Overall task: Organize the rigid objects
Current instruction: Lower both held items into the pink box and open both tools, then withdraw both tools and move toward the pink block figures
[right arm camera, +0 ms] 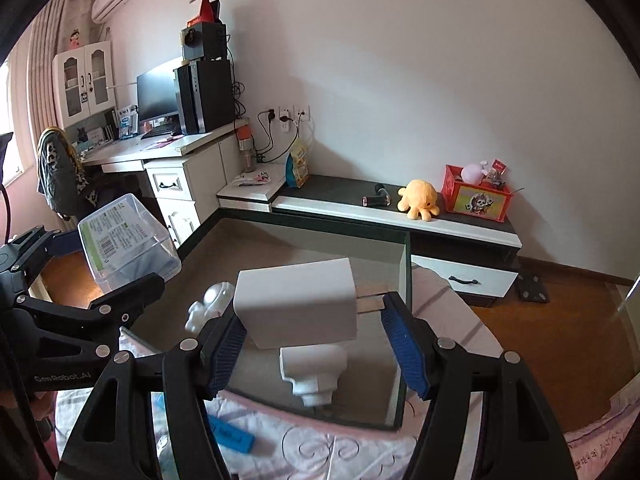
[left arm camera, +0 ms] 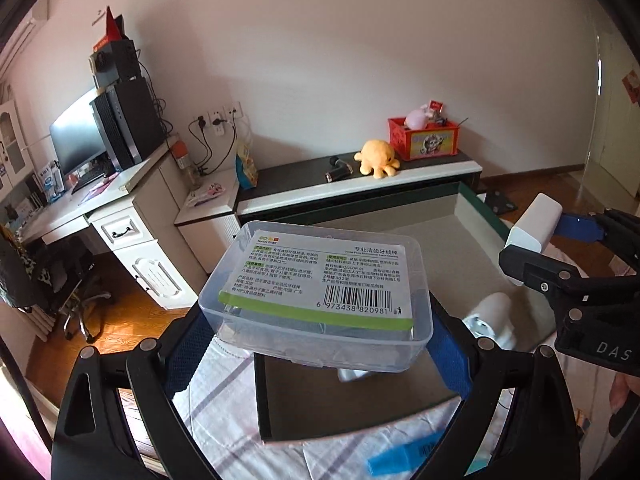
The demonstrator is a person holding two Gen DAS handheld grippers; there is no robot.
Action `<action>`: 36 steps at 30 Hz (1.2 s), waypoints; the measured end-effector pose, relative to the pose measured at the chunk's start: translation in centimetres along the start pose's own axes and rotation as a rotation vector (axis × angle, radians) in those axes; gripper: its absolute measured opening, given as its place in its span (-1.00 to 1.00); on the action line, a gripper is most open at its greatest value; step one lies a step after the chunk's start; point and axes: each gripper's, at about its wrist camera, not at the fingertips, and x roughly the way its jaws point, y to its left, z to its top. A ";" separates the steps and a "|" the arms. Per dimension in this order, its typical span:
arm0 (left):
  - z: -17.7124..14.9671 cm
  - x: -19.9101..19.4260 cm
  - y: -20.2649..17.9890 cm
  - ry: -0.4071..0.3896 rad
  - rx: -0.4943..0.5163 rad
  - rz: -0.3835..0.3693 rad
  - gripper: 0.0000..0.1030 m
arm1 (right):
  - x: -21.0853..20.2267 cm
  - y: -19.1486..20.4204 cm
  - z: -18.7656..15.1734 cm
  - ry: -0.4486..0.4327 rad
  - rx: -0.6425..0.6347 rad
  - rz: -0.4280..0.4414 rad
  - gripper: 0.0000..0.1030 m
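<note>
Your left gripper is pinching the clear plastic floss-pick box, label up, blue pads on both short sides. Your right gripper is clamping a white rectangular block, held above the tray on the bedsheet. A white figurine is lying in the tray at 10 o'clock. The yellow plush octopus is sitting on the far cabinet at 1 o'clock.
</note>
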 end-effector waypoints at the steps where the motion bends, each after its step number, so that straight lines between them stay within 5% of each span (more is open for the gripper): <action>1: 0.3 1.3 0.2 0.022 -0.001 -0.001 0.87 | 1.4 -0.3 0.3 0.021 0.010 0.001 0.32; 9: 0.2 8.2 0.9 0.166 -0.011 -0.002 0.87 | 9.6 -2.1 -0.7 0.204 0.051 0.017 0.32; 15: -0.2 8.6 0.7 0.189 -0.034 -0.007 0.88 | 11.1 -2.9 -1.4 0.260 0.077 0.015 0.35; 17: -0.1 7.6 0.7 0.168 -0.045 -0.014 0.88 | 10.5 -3.2 -1.4 0.245 0.094 0.013 0.52; 26: -1.4 -5.5 1.1 -0.077 -0.127 0.017 0.99 | 0.6 -1.6 -0.5 0.031 0.085 0.009 0.65; 36: -10.1 -21.7 -1.0 -0.302 -0.183 0.088 1.00 | -15.6 3.1 -5.7 -0.214 0.039 -0.073 0.71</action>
